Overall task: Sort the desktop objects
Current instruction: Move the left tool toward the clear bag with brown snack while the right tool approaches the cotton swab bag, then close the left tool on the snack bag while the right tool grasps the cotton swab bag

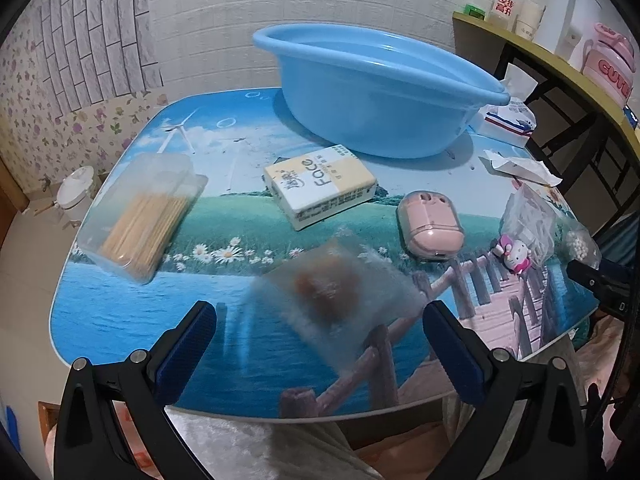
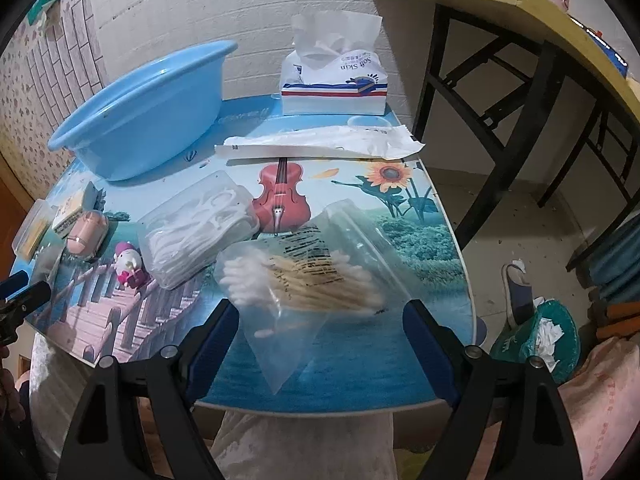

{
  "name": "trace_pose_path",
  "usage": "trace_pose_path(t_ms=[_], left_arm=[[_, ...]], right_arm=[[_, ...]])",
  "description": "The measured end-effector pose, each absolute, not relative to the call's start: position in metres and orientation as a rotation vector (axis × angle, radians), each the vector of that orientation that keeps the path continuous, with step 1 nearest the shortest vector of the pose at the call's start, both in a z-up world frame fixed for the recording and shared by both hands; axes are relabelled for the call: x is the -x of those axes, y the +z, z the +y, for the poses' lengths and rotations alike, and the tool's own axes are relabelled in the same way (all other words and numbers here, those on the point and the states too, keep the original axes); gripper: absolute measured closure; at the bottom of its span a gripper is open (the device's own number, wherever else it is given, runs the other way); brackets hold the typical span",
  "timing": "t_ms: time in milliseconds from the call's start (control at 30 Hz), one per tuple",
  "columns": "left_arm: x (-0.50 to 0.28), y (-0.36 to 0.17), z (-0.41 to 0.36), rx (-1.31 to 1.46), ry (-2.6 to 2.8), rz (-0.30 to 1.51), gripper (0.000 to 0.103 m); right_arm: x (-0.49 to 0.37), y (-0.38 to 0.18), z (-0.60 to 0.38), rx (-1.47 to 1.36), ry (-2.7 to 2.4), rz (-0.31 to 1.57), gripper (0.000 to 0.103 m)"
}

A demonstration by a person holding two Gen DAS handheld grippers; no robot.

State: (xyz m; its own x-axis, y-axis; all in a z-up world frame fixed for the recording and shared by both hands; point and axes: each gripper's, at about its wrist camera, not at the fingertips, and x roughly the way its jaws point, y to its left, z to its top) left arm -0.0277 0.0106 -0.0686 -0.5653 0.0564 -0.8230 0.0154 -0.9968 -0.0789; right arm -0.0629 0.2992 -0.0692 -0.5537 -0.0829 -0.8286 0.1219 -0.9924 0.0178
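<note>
A low table [image 1: 120,320] with a printed seaside and meadow scene stands against a white brick-pattern wall, and the blue basin [image 1: 376,92] at its far side serves as the landmark for everything else. Just in front of the basin lies a yellow-and-white pack of tissues [image 1: 320,186], and to the basin's front left, well apart from it, sits a clear box of wooden toothpicks [image 1: 142,216]. Front right of the basin are a pink case [image 1: 430,226] and, beyond that, a small pink-and-white cat figure [image 1: 516,256]. Right beside the basin stands an opened soft tissue pack [image 2: 334,86], with a torn white wrapper [image 2: 320,146] lying flat in front of it. Farther toward the near edge from the basin lie a clear box of white floss picks [image 2: 196,232] and a clear bag of cotton swabs [image 2: 304,276]. The left gripper [image 1: 320,340] has its tongs spread wide apart, holding nothing, with a blurred translucent packet with a brown centre [image 1: 332,292] lying on the table between them. The right gripper [image 2: 320,340] is likewise spread wide, the near corner of the swab bag lying between its tongs; contact cannot be told.
</note>
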Motion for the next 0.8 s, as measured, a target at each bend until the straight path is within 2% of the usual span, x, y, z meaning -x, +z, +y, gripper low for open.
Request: trace_pose_path(t_ms=[367,800], left_arm=[[0.037,-0.079,0.024,1.456,2.784,-0.017,0.0],[0.038,-0.079,0.025,1.459,2.8,-0.026,0.0]], right_arm=[[0.079,-0.076,0.296,-1.375,-2.66,0.085,0.013],[0.074,-0.08,0.295,-1.293,-2.675,0.104,0.014]])
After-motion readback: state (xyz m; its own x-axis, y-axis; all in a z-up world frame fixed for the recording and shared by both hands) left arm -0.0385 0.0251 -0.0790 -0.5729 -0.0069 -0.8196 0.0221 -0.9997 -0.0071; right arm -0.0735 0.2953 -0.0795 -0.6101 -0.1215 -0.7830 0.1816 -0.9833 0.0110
